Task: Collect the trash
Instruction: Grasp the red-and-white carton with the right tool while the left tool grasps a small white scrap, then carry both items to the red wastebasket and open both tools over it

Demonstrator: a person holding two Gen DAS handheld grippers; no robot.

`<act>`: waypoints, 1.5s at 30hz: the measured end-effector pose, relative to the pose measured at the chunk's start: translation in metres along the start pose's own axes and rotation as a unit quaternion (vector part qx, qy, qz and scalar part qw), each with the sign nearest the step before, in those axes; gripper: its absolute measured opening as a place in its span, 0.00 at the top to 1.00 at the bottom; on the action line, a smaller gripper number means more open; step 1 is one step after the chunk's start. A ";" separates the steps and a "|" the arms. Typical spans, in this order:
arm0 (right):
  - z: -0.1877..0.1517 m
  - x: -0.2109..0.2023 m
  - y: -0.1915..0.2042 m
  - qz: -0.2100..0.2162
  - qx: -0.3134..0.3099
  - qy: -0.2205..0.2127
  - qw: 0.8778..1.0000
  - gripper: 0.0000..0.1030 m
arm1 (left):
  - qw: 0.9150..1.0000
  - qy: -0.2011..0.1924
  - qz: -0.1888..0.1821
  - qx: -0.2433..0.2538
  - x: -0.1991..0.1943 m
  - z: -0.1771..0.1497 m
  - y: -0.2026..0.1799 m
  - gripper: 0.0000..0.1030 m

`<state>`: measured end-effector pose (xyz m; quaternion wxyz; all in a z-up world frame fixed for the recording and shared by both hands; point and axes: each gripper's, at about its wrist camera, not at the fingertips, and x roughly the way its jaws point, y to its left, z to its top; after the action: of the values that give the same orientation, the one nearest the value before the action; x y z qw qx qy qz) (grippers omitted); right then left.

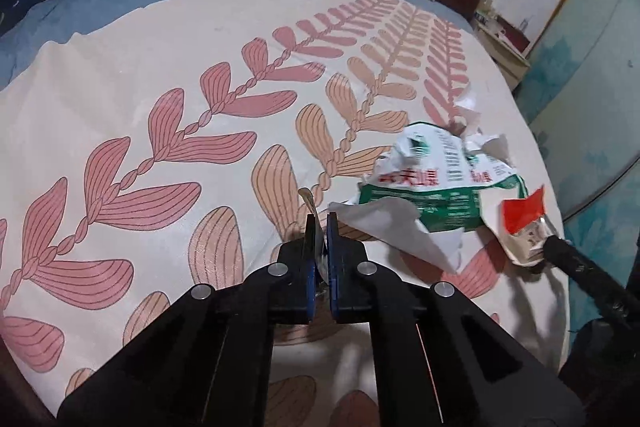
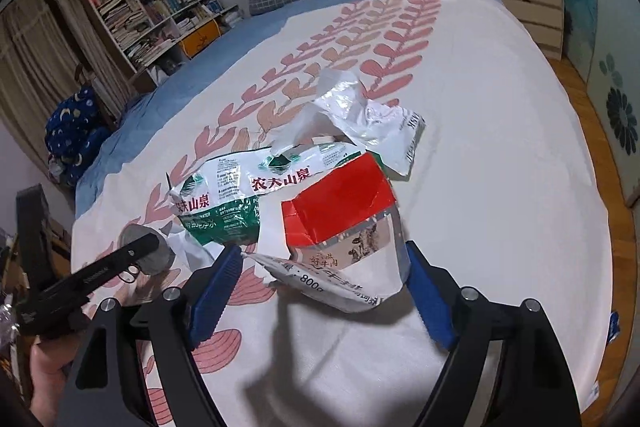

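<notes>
Nearest my left camera, the left gripper [image 1: 319, 227] is pinching a thin scrap [image 1: 307, 199] between its blue pads, jaws all but together. I'm judging that hold as slight: the scrap is sticking up past the tips, and any quick swing could be slipping it free.

On the right, the right gripper [image 2: 324, 267] is standing wide around the near end of the red pouch [image 2: 344, 223], pads not yet pressing. The pouch is lying on the bedspread [image 2: 480, 187], just in front of the green wrapper [image 2: 224, 203] and the white bag [image 2: 360, 115]. If I'm closing too shallow, the glossy film may be sliding out; too low, and I'm catching the bedspread instead.
</notes>
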<state>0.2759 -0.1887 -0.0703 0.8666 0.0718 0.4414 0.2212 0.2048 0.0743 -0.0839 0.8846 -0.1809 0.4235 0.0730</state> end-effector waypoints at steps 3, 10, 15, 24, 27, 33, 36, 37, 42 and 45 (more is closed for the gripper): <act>-0.001 0.003 -0.001 0.002 0.004 0.005 1.000 0.35 | 1.000 -0.005 -0.002 0.004 -0.004 -0.002 -0.003 0.96; -0.006 -0.008 -0.002 0.006 0.013 0.002 1.000 0.44 | 1.000 -0.022 -0.011 0.009 -0.022 -0.006 -0.012 0.96; -0.016 -0.037 -0.001 0.016 0.019 -0.006 1.000 0.45 | 0.999 -0.034 -0.027 0.026 -0.046 -0.017 -0.030 0.96; -0.042 -0.169 -0.011 0.019 0.018 -0.059 0.998 0.45 | 0.991 -0.071 -0.087 0.072 -0.123 -0.054 -0.107 0.96; -0.056 -0.232 -0.025 0.007 0.022 -0.076 0.997 0.45 | 0.985 -0.089 -0.116 0.088 -0.158 -0.067 -0.143 0.96; -0.097 -0.370 -0.071 -0.042 0.026 -0.128 0.990 0.45 | 0.972 -0.098 -0.180 0.115 -0.220 -0.108 -0.221 0.96; -0.130 -0.430 -0.103 -0.074 0.036 -0.142 0.986 0.45 | 0.962 -0.092 -0.210 0.145 -0.240 -0.137 -0.264 0.96; -0.139 -0.445 -0.112 -0.082 0.038 -0.143 0.986 0.45 | 0.959 -0.086 -0.219 0.157 -0.245 -0.147 -0.278 0.96; -0.204 -0.514 -0.175 -0.138 0.060 -0.136 0.979 0.45 | 0.936 -0.050 -0.264 0.230 -0.256 -0.207 -0.365 0.96; -0.252 -0.547 -0.223 -0.178 0.098 -0.119 0.972 0.45 | 0.923 -0.026 -0.278 0.267 -0.253 -0.239 -0.408 0.96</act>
<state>-0.1337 -0.6500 0.1085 0.9273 0.1023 0.3600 0.0091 -0.0123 -0.3880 0.0797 0.8958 -0.0467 0.3365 -0.2865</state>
